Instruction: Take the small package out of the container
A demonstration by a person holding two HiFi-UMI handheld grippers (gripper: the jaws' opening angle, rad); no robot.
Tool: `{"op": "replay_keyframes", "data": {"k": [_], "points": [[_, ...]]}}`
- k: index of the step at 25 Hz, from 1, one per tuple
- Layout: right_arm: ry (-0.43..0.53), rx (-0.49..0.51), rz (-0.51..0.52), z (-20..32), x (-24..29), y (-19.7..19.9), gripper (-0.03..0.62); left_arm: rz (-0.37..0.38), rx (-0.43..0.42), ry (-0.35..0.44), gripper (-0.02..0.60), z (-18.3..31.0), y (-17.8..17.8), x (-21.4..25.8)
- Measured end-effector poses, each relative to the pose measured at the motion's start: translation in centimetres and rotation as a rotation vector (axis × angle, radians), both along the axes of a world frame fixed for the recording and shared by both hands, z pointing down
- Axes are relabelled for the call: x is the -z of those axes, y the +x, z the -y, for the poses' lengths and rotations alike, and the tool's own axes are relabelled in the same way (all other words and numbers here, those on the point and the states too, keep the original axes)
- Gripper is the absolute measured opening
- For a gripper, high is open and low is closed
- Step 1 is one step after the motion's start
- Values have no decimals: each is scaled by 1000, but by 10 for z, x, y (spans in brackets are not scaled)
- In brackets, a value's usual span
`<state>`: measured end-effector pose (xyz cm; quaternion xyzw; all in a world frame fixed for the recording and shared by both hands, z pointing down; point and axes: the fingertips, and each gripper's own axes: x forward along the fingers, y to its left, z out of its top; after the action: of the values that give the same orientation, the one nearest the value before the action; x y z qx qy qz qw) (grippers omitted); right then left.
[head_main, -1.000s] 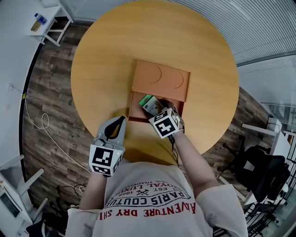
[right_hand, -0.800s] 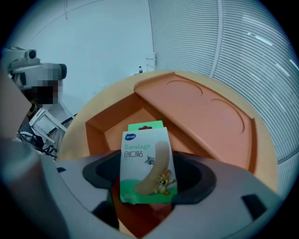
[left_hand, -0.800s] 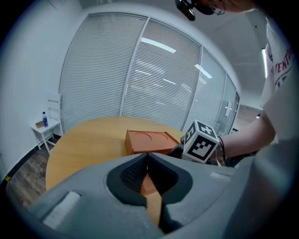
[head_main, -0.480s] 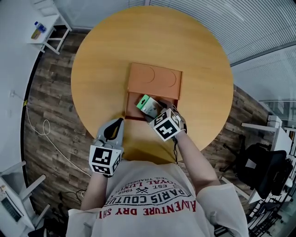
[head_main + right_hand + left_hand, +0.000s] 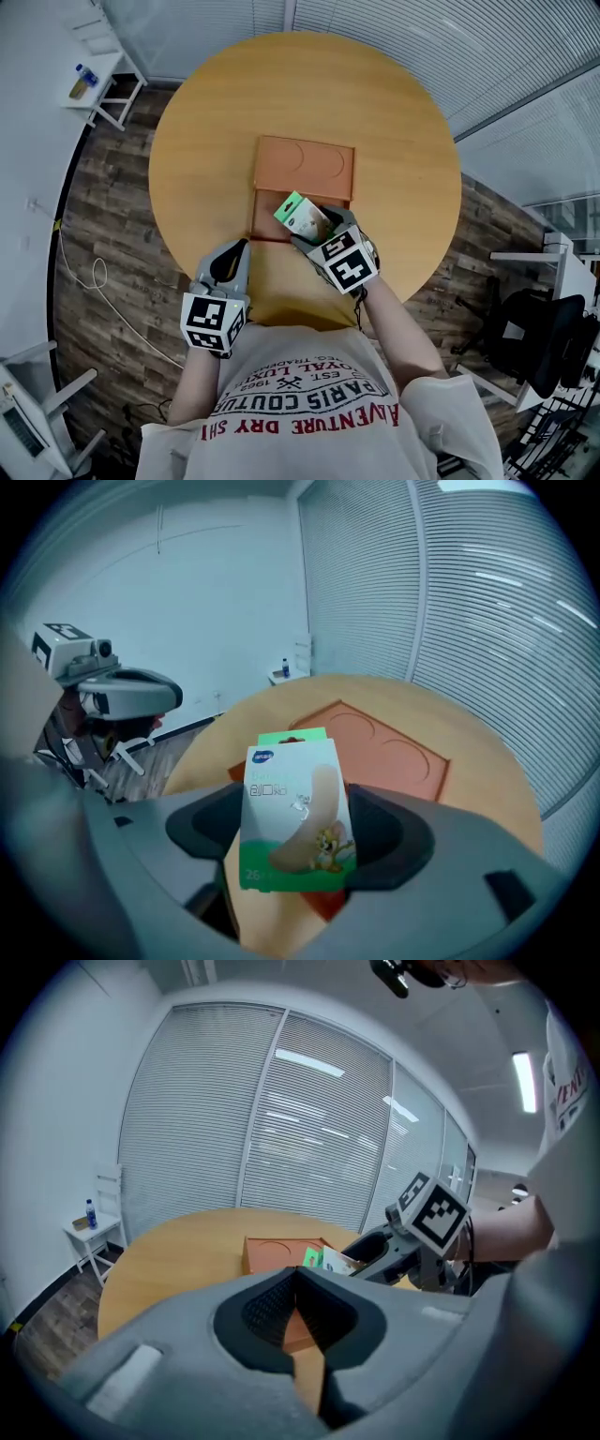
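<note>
Two claws in play, one loaded. Head view: your right claw (image 5: pixel 316 231) is clamped on the small package (image 5: pixel 302 215), which sits tilted over the near edge of the orange container (image 5: pixel 300 167); whether it has fully cleared the rim I can't tell from here. Your left claw (image 5: pixel 232 260) hangs by the front edge of the tabletop (image 5: pixel 403 141), apart from the container. Left gripper view: that claw's jaws are pressed together with nothing between them; package (image 5: pixel 325 1260) and container (image 5: pixel 274 1252) show beyond it. Right gripper view: package (image 5: pixel 294 806) stands upright, pinched by its sides between both jaws, with the container (image 5: pixel 394 752) behind and below. Judged step: lift-out under way. Next, draw the package toward you, clear of the container, and lower it onto bare tabletop without loosening early.
</note>
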<state>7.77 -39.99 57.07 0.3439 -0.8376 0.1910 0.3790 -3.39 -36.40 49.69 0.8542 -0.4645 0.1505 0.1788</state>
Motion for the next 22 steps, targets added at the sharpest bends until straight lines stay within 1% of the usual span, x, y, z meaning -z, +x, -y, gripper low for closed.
{"op": "replay_keyframes", "data": {"k": [5,11,15,19,22], "points": [[100,-31,117,-11,39,5,356,10,16,47,11,-3,-1,17],[252,-111,274,-18,94,33,356,17,27,113,11,-7,15,44],[344,-154,342,-13,125,36,357,5,15,153,11,0,11,59],[407,-182,446,-19,158,51,357,-3,4,199,11,4,24,83],[462,-196,484,-25,180,61,359,-4,-4,229,11,9,30,98]]}}
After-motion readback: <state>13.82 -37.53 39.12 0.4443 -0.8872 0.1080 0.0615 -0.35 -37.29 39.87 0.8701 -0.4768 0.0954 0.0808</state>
